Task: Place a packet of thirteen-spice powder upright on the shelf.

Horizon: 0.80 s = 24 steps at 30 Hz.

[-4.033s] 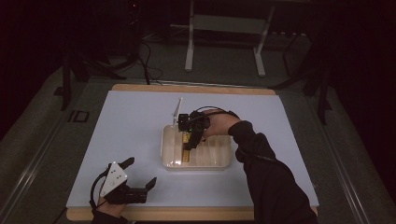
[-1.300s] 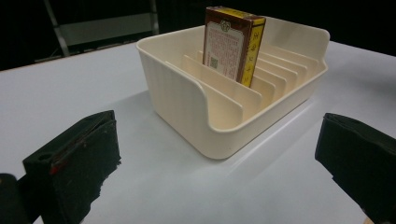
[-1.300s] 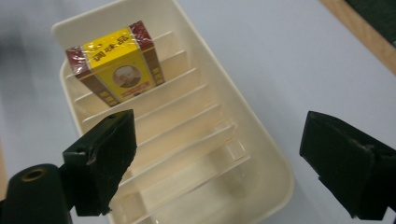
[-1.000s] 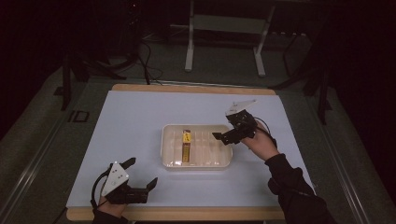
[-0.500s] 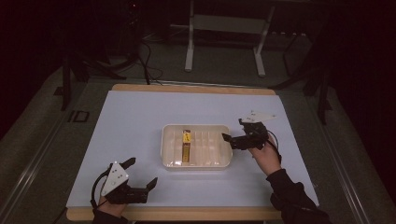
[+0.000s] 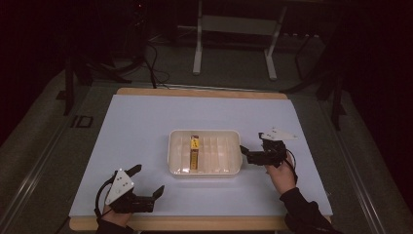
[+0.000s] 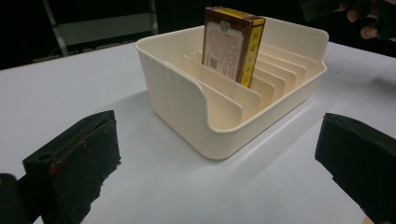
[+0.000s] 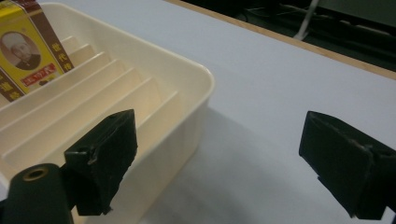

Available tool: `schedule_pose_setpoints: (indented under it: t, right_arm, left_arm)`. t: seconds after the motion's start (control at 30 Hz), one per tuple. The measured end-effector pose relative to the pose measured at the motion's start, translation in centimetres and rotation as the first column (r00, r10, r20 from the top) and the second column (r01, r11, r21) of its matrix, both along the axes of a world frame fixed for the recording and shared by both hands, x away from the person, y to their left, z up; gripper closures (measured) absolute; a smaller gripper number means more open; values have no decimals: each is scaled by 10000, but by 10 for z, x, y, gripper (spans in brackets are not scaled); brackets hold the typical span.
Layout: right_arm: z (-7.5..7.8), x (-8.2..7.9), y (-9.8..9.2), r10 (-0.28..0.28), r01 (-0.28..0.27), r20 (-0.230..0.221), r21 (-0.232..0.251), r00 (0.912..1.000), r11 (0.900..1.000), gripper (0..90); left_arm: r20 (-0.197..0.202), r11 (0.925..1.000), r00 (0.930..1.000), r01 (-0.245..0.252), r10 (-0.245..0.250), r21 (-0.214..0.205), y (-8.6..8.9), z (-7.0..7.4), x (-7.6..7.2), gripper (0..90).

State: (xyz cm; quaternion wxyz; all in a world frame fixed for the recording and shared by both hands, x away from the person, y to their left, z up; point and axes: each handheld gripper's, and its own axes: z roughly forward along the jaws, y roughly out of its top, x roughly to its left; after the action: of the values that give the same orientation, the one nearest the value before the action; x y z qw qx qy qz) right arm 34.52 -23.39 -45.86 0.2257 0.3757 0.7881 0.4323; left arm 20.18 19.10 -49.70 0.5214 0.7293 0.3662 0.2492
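Nearest you, your left gripper (image 6: 148, 195) rests on the front left of the white-topped desk (image 6: 146, 126), its jaws spread wide with nothing between them, aimed toward the tray. Farther in, your right gripper (image 6: 247, 153) sits just beside the right end of the cream plastic tray with upright dividers (image 6: 204, 171), jaws likewise apart and empty. In the tray, the yellow and brown printed card box (image 6: 194, 152) stands on edge in a slot left of the middle, leaning on nothing but its dividers. Judging by this, the placing step looks finished: the box is slotted and neither gripper touches it. The other slots are bare, and no further box shows on the desk.
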Motion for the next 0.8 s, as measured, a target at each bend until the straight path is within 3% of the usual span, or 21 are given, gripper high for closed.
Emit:
schedule_pose_setpoints:
  t: [0.13, 0.4, 0.57, 0.8]
  right_arm:
    - [0, -4, -7, -123, 122, 49, 244, 9999, 9996, 111]
    - [-6, -16, -18, -578, 560, 639, 293, 9963, 9980, 111]
    - [-8, -16, -21, -601, 568, 642, 520, 9961, 9970, 112]
    - [-11, -15, -21, -767, 746, 815, 293, 9937, 9968, 128]
  left_arm:
    - [2, 10000, 10000, 39, -39, 37, 0, 0, 0, 0]
    - [-3, 9999, 10000, 100, -100, 20, -1, 1, 1, 0]
    - [-8, 9999, 9999, 153, -153, 2, -2, 1, 1, 0]
    - [1, 9998, 9999, 173, -173, -22, -2, 1, 1, 0]
